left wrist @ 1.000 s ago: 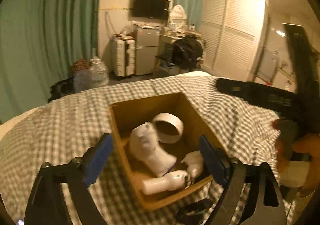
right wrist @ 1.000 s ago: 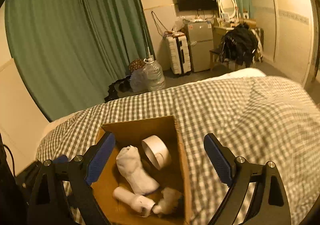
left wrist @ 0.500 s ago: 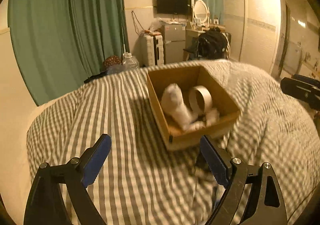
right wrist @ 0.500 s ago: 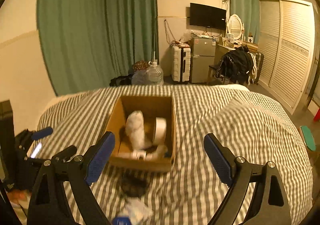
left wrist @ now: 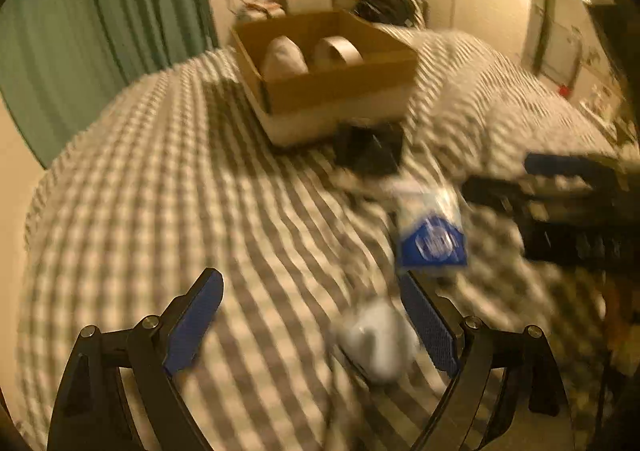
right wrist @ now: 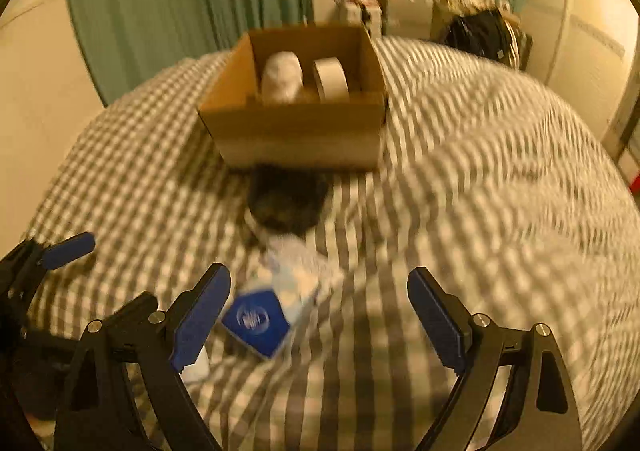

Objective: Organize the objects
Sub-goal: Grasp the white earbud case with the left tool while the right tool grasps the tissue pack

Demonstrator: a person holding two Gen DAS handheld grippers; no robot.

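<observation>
I see the cardboard box (right wrist: 296, 123) in the upper middle of the right wrist view, standing on the checked bed cover (right wrist: 480, 179), open at the top, with a white bundle (right wrist: 281, 77) and a roll of tape (right wrist: 330, 78) side by side inside; anything lower in the box is hidden by its near wall. Just below the box lies a dark lump (right wrist: 286, 199) that I cannot identify through the blur, perhaps folded cloth. Below that, a clear packet with a blue label (right wrist: 276, 299) lies on the cover, near the left pad of my right hand-held gripper (right wrist: 320, 315), whose jaws stand wide with nothing between them. In the left wrist view my left hand-held gripper (left wrist: 312, 321) is likewise spread wide and empty; a small white object (left wrist: 374, 339), badly smeared, lies on the cover near its right pad, touching or not I cannot tell. Both frames are heavily blurred, and the room behind is barely readable.
</observation>
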